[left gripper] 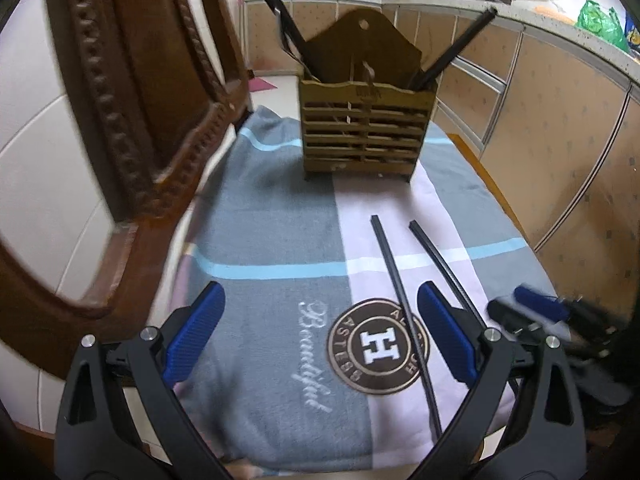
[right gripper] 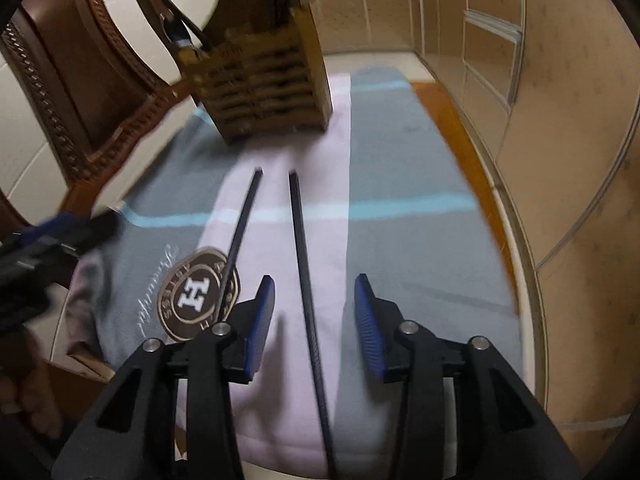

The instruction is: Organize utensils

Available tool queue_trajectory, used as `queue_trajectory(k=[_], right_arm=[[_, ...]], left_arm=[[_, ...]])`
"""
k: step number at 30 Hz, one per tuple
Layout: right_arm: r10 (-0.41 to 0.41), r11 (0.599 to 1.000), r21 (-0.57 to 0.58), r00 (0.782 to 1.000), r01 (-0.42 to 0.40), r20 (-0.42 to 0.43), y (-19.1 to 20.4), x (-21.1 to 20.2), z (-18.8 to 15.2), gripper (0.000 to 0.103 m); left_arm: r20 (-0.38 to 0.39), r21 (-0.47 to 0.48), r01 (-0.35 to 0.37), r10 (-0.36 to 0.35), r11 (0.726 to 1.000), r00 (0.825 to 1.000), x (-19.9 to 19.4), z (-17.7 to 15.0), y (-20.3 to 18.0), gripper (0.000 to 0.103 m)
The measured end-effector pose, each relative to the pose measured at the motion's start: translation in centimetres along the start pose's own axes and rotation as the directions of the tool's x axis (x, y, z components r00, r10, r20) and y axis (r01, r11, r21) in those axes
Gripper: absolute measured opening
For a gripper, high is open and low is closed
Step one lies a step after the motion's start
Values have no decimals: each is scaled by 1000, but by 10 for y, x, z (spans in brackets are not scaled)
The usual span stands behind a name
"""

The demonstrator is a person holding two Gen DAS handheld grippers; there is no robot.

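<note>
Right gripper (right gripper: 314, 322), jaws spread, straddles the nearer chopstick (right gripper: 306, 292), lying lengthwise between them; left gripper (left gripper: 320, 338), also spread, stands off.

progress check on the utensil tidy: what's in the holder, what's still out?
Done: several dark utensils already stand in the slatted wooden utensil holder. In hand: nothing; the left gripper and right gripper are both open, and the right one straddles the right-hand black chopstick. Left: that stick and the other black chopstick lie loose on the grey-and-pink towel, both to go in.
</note>
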State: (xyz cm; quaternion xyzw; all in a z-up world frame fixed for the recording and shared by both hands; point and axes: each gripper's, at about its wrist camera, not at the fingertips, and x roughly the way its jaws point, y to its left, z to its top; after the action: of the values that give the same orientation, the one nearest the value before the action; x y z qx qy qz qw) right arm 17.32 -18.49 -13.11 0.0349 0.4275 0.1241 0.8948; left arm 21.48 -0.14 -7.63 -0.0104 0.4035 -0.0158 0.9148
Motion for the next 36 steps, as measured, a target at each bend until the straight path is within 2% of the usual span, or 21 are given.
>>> queue_trajectory(k=[2, 4, 6, 10, 13, 14, 15, 18, 20, 22, 24, 26, 27, 29, 32, 36], right_arm=[[0, 1000, -10, 1000, 0, 12, -3, -3, 8, 42], [-17, 999, -36, 1000, 17, 6, -4, 4, 20, 42], [-26, 998, -52, 1000, 25, -16, -5, 13, 30, 42], [-25, 998, -52, 999, 23, -36, -9, 25, 39, 42], [-18, 998, -62, 998, 14, -62, -8, 35, 42, 41], [-23, 997, -75, 997, 17, -72, -6, 41, 46, 41], [-26, 996, -83, 997, 19, -77, -4, 45, 47, 41], [-26, 994, -106, 994, 15, -103, 4, 61, 60, 41], [-22, 993, -119, 992, 7, -121, 12, 73, 70, 41], [-18, 991, -132, 991, 1, -132, 20, 83, 78, 41], [-17, 989, -150, 989, -6, -150, 29, 95, 82, 39], [-30, 987, -162, 981, -2, -192, 37, 112, 84, 26], [-51, 985, -169, 984, 22, -168, 38, 114, 87, 10], [-41, 989, -145, 983, 15, -177, 36, 116, 91, 7], [-8, 993, -122, 990, -9, -141, 33, 99, 94, 7], [66, 991, -111, 997, -69, -31, 32, 27, 99, 7]], left_arm=[[-20, 15, 12, -12, 1000, 1000, 17, 8, -9, 95], [-56, 37, 13, -11, 999, 998, 36, 16, -19, 86], [-108, 44, 50, -45, 998, 993, 58, 24, -28, 73], [-163, 32, 57, -51, 998, 985, 92, 39, -39, 61], [-254, 13, 60, -54, 998, 966, 125, 46, -40, 38], [-255, 9, 61, -57, 998, 965, 130, 48, -40, 31], [-258, 7, 60, -56, 998, 964, 133, 51, -39, 13], [-270, -96, 109, -131, 989, 954, 138, 60, -21, 7], [-233, -115, 95, -120, 989, 965, 128, 66, -8, 7], [-180, -149, 111, -138, 983, 974, 107, 75, 4, 6], [-97, -144, 137, -151, 980, 984, 73, 83, 12, 6], [-40, -129, 152, -158, 980, 987, 44, 87, 17, 6], [4, -122, 167, -168, 978, 986, 23, 88, 20, 6], [48, -104, 177, -172, 979, 984, -1, 90, 20, 6], [128, -64, 182, -173, 981, 977, -47, 89, 24, 6], [202, -46, 199, -186, 979, 962, -91, 90, 29, 6]])
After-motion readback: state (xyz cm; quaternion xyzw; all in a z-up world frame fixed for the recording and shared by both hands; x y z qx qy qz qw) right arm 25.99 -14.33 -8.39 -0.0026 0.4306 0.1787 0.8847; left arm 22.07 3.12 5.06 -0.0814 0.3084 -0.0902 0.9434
